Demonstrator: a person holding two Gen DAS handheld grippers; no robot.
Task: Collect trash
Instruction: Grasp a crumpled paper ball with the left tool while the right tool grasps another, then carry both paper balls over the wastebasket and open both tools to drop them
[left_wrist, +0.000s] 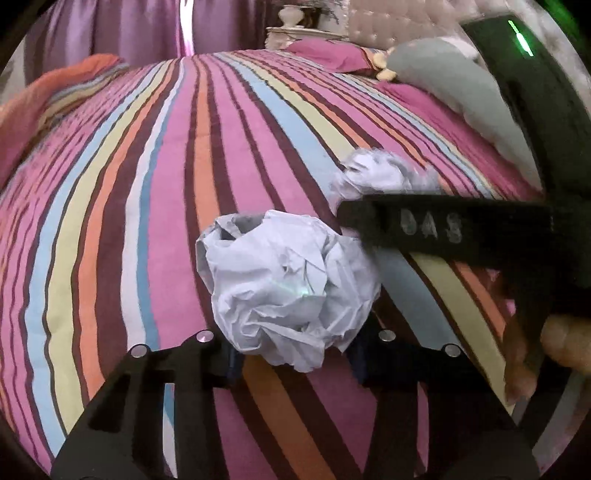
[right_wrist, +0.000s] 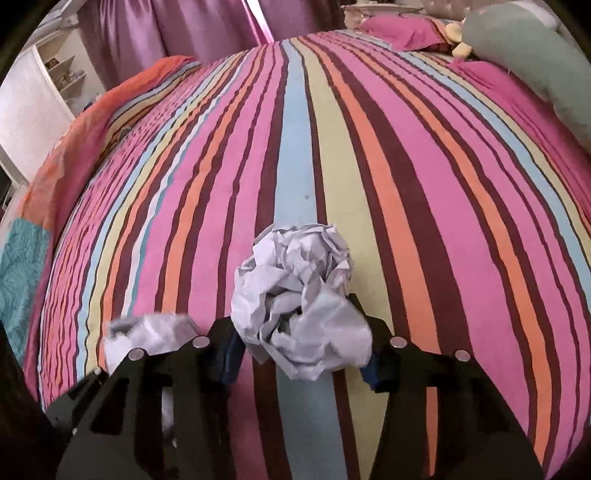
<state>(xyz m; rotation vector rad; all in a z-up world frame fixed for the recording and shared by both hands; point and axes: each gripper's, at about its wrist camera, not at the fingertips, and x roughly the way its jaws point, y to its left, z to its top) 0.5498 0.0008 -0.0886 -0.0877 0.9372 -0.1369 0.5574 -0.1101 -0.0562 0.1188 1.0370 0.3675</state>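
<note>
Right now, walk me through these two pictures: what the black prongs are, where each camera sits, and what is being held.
No robot here: a person holds a two-finger grabber in each hand, with a camera on each looking forward along its fingers. In the left view, the left gripper clamps a crumpled paper ball over a striped bedspread; the black bar crossing on the right is the other grabber. In the right view, the right gripper clamps a second paper ball. Pillows lie at the far end.
</note>
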